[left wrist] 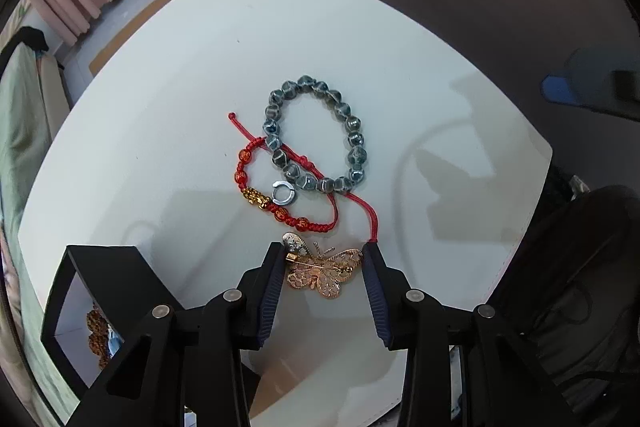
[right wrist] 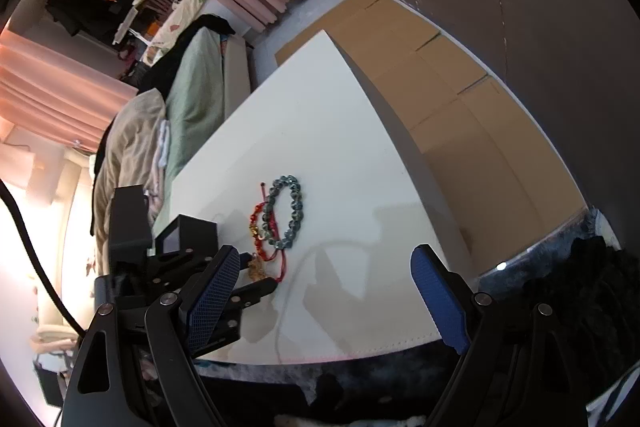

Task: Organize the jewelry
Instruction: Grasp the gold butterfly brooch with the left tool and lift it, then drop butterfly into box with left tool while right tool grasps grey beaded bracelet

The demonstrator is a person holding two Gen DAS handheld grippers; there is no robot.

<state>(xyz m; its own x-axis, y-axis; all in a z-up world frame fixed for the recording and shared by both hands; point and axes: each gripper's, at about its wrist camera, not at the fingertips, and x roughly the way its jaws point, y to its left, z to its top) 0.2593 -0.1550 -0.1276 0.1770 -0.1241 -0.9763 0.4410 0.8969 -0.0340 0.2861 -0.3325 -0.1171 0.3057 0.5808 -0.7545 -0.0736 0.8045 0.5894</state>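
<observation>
In the left wrist view, low in the frame, the left gripper [left wrist: 322,259] has its pads against both ends of the gold butterfly brooch [left wrist: 320,271] on the white table [left wrist: 160,147], below the bead bracelet [left wrist: 316,135]. In the right wrist view the right gripper [right wrist: 326,259] gapes wide and empty at the bottom of the frame, with the brooch at lower left.

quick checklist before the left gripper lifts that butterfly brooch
1. Butterfly brooch sits between the left gripper fingers: ok.
2. Both pads press on it: cannot tell.
3. Red cord bracelet clear of the fingers: not ok, its tail ends at the right fingertip.
4. Grey bead bracelet apart from the brooch: ok.
5. Right gripper open, holding nothing, out of the way: ok.
6. Black box open side visible: ok.
</observation>
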